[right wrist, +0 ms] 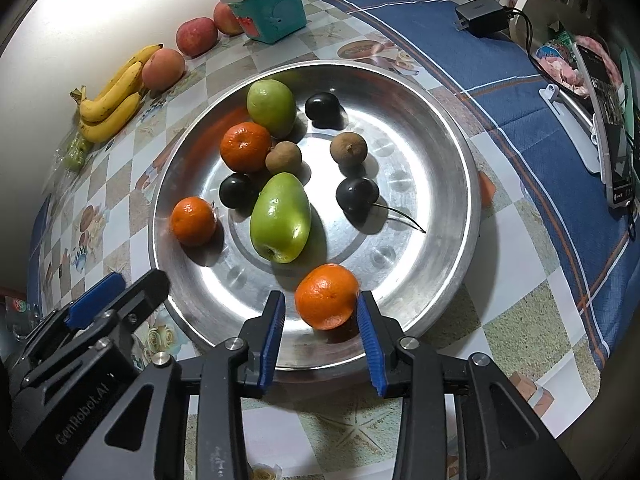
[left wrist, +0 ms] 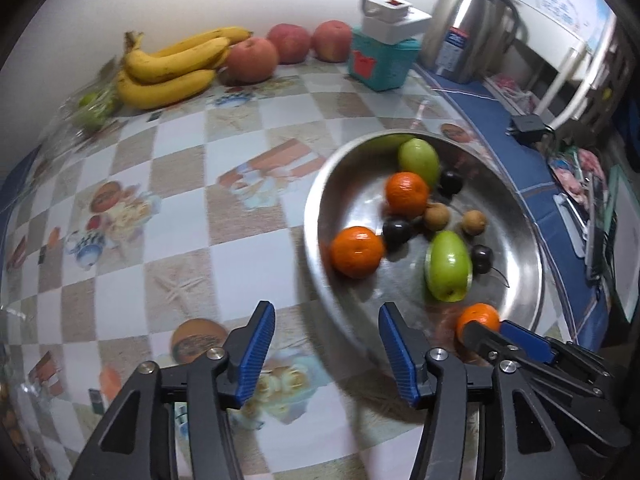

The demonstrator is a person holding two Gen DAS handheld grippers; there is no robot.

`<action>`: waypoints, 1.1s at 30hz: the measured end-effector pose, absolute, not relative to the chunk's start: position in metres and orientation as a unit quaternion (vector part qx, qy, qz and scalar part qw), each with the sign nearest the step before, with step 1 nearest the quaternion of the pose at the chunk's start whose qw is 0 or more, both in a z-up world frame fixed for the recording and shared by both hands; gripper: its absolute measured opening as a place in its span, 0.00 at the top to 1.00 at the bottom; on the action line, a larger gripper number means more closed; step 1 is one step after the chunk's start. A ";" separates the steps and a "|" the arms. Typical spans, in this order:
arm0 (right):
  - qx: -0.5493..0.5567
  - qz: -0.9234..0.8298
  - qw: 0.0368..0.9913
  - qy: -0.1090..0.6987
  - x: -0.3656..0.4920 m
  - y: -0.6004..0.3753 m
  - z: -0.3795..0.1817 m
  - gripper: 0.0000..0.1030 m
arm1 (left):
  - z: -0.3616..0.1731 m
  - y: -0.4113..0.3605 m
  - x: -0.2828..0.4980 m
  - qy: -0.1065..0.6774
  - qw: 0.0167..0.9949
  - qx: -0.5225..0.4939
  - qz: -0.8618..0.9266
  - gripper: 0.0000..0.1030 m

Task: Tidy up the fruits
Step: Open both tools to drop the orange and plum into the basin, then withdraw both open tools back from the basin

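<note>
We hold our right gripper [right wrist: 322, 316] with its blue-padded jaws spread around a small round orange tangerine [right wrist: 327, 295] at the near rim of the wide shiny steel pan [right wrist: 440, 152] (the right pad touches it, the left stands just off). Our left gripper [left wrist: 326, 350] hovers open beside the pan's left edge, over the checkered tablecloth [left wrist: 180, 160].

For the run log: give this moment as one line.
right gripper: open, straddling near-rim orange | left gripper: open, empty, beside metal tray | phase: pre-grasp
</note>
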State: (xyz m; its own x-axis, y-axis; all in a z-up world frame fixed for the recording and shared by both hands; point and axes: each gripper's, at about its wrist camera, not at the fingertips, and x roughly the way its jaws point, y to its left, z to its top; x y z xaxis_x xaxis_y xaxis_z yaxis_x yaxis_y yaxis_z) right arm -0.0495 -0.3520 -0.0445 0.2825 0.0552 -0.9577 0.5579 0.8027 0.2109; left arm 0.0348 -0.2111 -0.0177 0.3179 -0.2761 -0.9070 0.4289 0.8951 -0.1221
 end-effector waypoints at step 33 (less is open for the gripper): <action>0.236 -0.144 0.789 0.548 -0.037 -0.336 -0.037 0.11 | -0.072 -0.136 0.070 0.634 0.771 0.058 -0.025 0.33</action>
